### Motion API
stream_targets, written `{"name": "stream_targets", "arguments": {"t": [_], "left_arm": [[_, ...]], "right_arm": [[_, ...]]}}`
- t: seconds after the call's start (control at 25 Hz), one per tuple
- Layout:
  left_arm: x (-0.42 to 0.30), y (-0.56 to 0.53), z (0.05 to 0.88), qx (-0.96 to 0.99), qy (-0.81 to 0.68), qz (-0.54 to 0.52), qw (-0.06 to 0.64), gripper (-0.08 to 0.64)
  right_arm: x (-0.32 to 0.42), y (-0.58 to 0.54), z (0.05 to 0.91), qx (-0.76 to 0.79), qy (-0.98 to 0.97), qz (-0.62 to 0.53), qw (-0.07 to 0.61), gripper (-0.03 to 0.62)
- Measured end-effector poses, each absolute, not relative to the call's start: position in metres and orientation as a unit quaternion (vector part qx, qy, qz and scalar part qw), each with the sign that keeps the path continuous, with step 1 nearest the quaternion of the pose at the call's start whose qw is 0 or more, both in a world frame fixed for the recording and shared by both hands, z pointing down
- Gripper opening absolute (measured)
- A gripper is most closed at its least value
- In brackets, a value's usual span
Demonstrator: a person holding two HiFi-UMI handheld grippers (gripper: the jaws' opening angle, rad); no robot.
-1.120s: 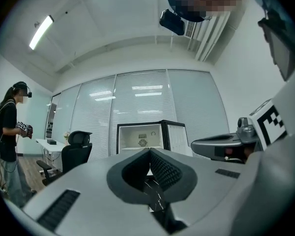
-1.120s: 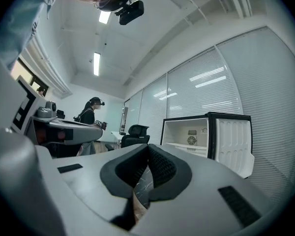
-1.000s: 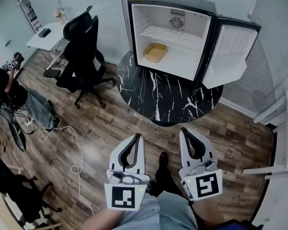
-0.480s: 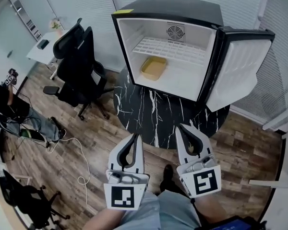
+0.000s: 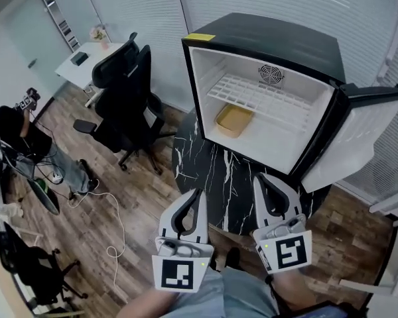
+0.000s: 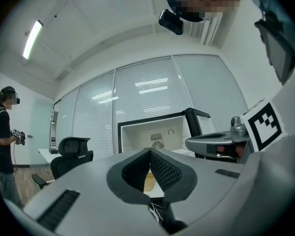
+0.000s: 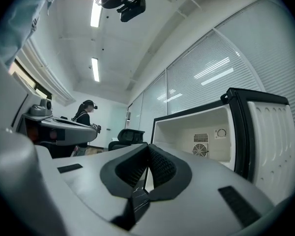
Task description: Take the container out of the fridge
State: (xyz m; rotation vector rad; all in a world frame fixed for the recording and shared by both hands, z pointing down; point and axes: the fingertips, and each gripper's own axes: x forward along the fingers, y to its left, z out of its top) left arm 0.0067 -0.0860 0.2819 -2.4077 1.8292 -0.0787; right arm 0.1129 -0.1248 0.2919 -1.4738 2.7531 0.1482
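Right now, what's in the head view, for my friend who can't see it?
An open black fridge on a round marble table holds a yellow container under its wire shelf. In front, the left gripper and right gripper are shut, holding nothing.

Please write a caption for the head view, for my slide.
Left gripper and right gripper, jaws shut and empty, face an open fridge holding a yellow container.

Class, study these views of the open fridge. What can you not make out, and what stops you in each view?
Head view: container too small to tell whether anything lies in it.
Left gripper view: only a sliver of container shows; left gripper covers the rest.
Right gripper view: container hidden behind right gripper; fridge door cut off by the picture's edge.
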Motion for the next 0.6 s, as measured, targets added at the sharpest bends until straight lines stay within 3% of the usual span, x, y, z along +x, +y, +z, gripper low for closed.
{"name": "stream_targets", "arguments": {"t": [0.6], "left_arm": [[-0.07,-0.262,0.332,-0.801,0.598,-0.03,0.001,0.014]], "right_arm": [[0.043,-0.284,0.351,-0.474,0.877,0.011,-0.071,0.015]]}}
